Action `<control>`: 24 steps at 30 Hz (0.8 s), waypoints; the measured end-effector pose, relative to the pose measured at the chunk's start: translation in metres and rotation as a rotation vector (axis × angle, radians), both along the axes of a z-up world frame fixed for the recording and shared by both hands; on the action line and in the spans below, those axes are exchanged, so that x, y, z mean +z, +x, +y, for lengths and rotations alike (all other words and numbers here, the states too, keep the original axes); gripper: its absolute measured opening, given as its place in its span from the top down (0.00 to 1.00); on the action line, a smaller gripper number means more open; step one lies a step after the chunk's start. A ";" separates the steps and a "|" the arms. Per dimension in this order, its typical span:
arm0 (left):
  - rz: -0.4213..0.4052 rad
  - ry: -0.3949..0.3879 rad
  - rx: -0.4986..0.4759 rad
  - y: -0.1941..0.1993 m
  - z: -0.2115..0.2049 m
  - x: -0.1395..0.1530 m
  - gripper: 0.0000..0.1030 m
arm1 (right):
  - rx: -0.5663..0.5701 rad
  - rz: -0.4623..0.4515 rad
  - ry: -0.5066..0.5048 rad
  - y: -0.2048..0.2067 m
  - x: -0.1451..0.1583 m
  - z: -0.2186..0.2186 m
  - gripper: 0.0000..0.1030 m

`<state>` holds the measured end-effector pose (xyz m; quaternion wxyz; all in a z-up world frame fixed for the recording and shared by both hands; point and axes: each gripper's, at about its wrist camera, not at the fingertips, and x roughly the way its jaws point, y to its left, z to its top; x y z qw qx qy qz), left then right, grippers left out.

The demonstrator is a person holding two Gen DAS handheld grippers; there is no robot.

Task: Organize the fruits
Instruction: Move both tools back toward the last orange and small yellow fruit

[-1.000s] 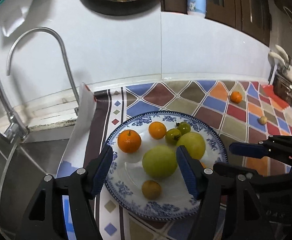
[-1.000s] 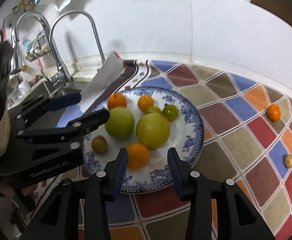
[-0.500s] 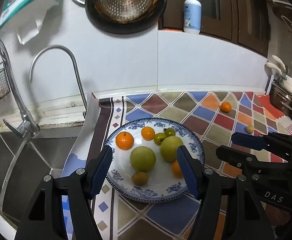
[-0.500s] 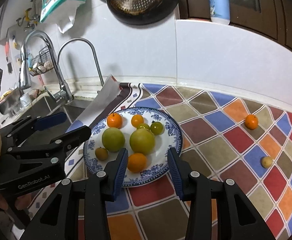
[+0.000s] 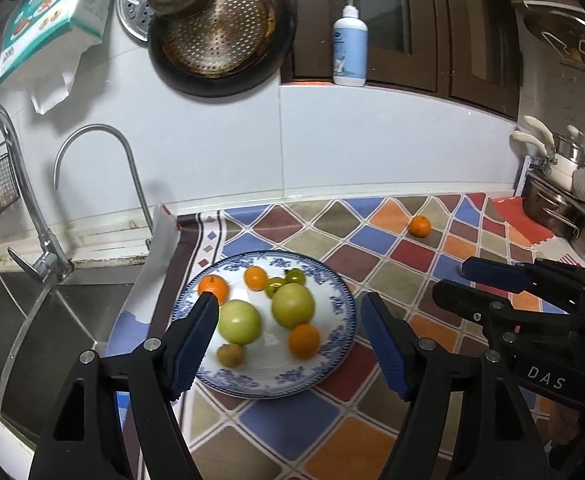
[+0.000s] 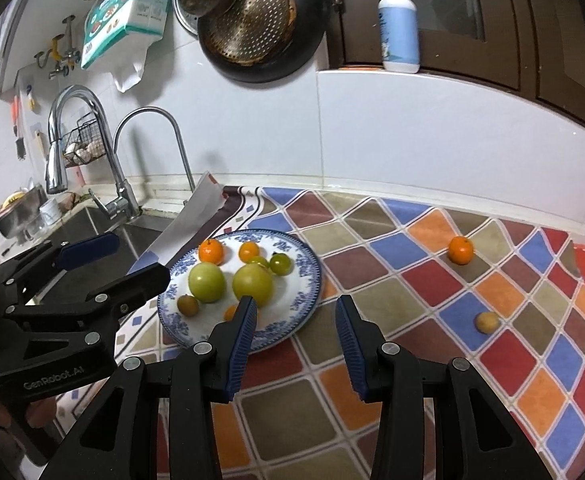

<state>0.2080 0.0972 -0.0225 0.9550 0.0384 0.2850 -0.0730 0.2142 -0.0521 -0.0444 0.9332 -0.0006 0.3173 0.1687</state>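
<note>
A blue-and-white plate [image 5: 332,364] [image 6: 304,292] on the checkered mat holds two large green fruits [image 5: 239,321] [image 6: 206,282], several small oranges [image 5: 304,340], two small green ones [image 6: 280,263] and a small brown fruit [image 6: 187,305]. One orange [image 5: 420,226] [image 6: 460,250] and a small yellow-brown fruit [image 6: 487,322] lie loose on the mat to the right. My left gripper [image 5: 288,344] is open and empty, raised above the plate's near side. My right gripper [image 6: 296,332] is open and empty, raised above the plate's right front edge.
A steel sink [image 5: 32,320] with two taps [image 5: 96,152] lies left of the mat. Pots [image 5: 564,216] stand at the far right. A pan and strainer [image 5: 216,32] hang on the wall, with a pump bottle [image 5: 350,44] on the ledge.
Both grippers have pulled back and up from the plate, so it looks smaller and farther. The right gripper has opened wider. An orange now lies free on the plate's near side.
</note>
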 end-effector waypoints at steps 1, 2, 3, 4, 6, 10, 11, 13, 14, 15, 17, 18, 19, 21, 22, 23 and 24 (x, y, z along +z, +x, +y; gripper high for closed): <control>0.000 -0.001 -0.001 -0.001 -0.004 0.000 0.29 | -0.003 -0.004 -0.001 -0.002 0.001 -0.005 0.59; -0.001 -0.003 -0.003 -0.002 -0.008 0.001 0.29 | -0.003 -0.007 -0.003 -0.003 0.002 -0.009 0.59; -0.002 -0.003 -0.004 -0.003 -0.012 0.001 0.29 | -0.005 -0.010 -0.004 -0.004 0.003 -0.012 0.59; -0.004 -0.004 -0.004 -0.005 -0.017 0.002 0.29 | -0.007 -0.013 -0.005 -0.005 0.004 -0.017 0.59; -0.006 -0.006 -0.004 -0.007 -0.026 0.003 0.29 | -0.008 -0.017 -0.007 -0.006 0.005 -0.025 0.59; -0.011 -0.006 -0.008 -0.009 -0.043 0.005 0.29 | -0.009 -0.027 -0.009 -0.009 0.008 -0.043 0.59; -0.014 -0.006 -0.009 -0.010 -0.049 0.005 0.29 | -0.010 -0.029 -0.008 -0.009 0.008 -0.048 0.59; -0.017 -0.007 -0.013 -0.010 -0.059 0.006 0.28 | -0.013 -0.033 -0.005 -0.010 0.009 -0.057 0.59; -0.018 -0.008 -0.015 -0.010 -0.064 0.007 0.28 | -0.014 -0.034 -0.005 -0.010 0.009 -0.062 0.59; -0.018 -0.008 -0.016 -0.010 -0.069 0.007 0.27 | -0.015 -0.035 -0.006 -0.010 0.009 -0.066 0.59; -0.016 -0.009 -0.021 -0.009 -0.079 0.006 0.27 | -0.017 -0.036 -0.006 -0.010 0.009 -0.077 0.59; -0.015 -0.010 -0.022 -0.008 -0.082 0.006 0.27 | -0.018 -0.035 -0.007 -0.010 0.009 -0.083 0.59; -0.015 -0.009 -0.022 -0.008 -0.088 0.005 0.26 | -0.020 -0.034 -0.009 -0.009 0.008 -0.087 0.59; -0.012 -0.009 -0.023 -0.006 -0.096 0.004 0.25 | -0.022 -0.033 -0.011 -0.008 0.007 -0.097 0.59; -0.009 -0.008 -0.023 -0.005 -0.101 0.004 0.25 | -0.023 -0.033 -0.013 -0.008 0.007 -0.101 0.59; -0.008 -0.007 -0.024 -0.004 -0.105 0.003 0.25 | -0.026 -0.033 -0.015 -0.007 0.006 -0.106 0.59; -0.006 -0.006 -0.024 -0.003 -0.110 0.002 0.24 | -0.029 -0.032 -0.015 -0.006 0.006 -0.111 0.59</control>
